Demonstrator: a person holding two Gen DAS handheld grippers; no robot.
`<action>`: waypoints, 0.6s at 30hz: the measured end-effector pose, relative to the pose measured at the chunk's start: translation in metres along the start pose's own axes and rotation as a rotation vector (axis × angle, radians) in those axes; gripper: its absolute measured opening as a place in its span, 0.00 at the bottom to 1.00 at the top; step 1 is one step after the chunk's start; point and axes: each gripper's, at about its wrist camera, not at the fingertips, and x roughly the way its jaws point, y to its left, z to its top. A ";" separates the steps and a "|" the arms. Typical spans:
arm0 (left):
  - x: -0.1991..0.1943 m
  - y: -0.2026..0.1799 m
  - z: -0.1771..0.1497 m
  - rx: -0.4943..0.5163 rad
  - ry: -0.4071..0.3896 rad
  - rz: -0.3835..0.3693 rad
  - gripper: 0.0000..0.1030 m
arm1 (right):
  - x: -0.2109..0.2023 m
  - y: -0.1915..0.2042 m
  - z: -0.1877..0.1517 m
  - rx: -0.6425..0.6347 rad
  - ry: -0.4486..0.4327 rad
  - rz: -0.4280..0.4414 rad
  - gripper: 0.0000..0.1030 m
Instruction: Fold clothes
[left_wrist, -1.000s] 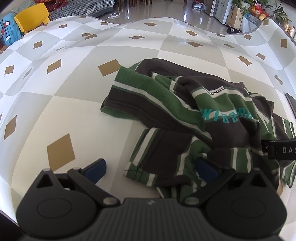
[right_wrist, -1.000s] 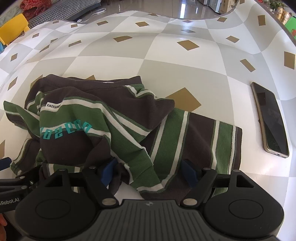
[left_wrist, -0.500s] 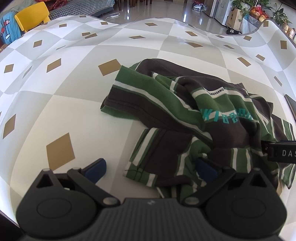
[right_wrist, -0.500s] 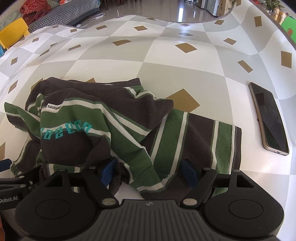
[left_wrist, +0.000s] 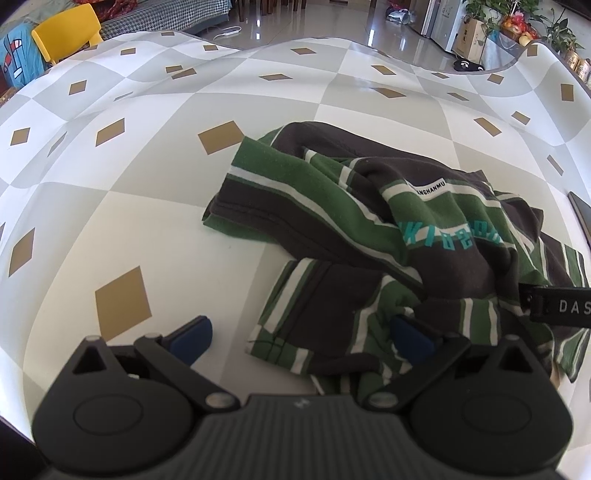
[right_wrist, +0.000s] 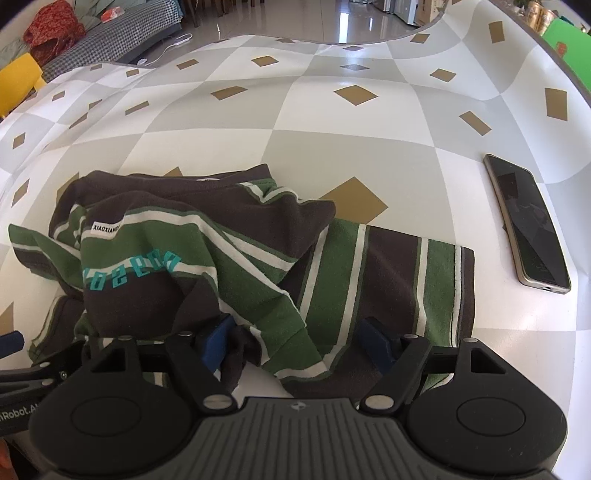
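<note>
A crumpled shirt (left_wrist: 388, 236), striped dark brown, green and white with teal lettering, lies on the checked table (left_wrist: 147, 221). My left gripper (left_wrist: 301, 338) is open at the shirt's near left corner. Its right fingertip (left_wrist: 410, 339) touches the striped hem and its left one stands over bare table. In the right wrist view the shirt (right_wrist: 229, 258) spreads from the left to the centre. My right gripper (right_wrist: 295, 343) is open, with the shirt's near edge between its blue pads. The right gripper's body (left_wrist: 557, 306) shows at the left view's right edge.
A dark phone (right_wrist: 528, 225) lies flat on the table to the right of the shirt, and its edge (left_wrist: 581, 218) shows in the left view. A yellow chair (left_wrist: 68, 29) stands beyond the far left table edge. Floor, a sofa and plants lie farther back.
Almost nothing differs. The right wrist view has shifted slightly, while the shirt lies as before and both grippers stay open.
</note>
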 end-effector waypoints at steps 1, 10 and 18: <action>-0.004 -0.001 0.000 0.011 -0.012 0.003 1.00 | -0.003 0.000 0.000 0.007 -0.005 -0.003 0.71; -0.035 -0.015 -0.007 0.105 -0.066 -0.006 1.00 | -0.043 0.004 -0.007 0.027 -0.074 -0.031 0.71; -0.049 -0.014 -0.025 0.118 -0.042 -0.005 1.00 | -0.064 0.001 -0.029 0.094 -0.043 -0.035 0.71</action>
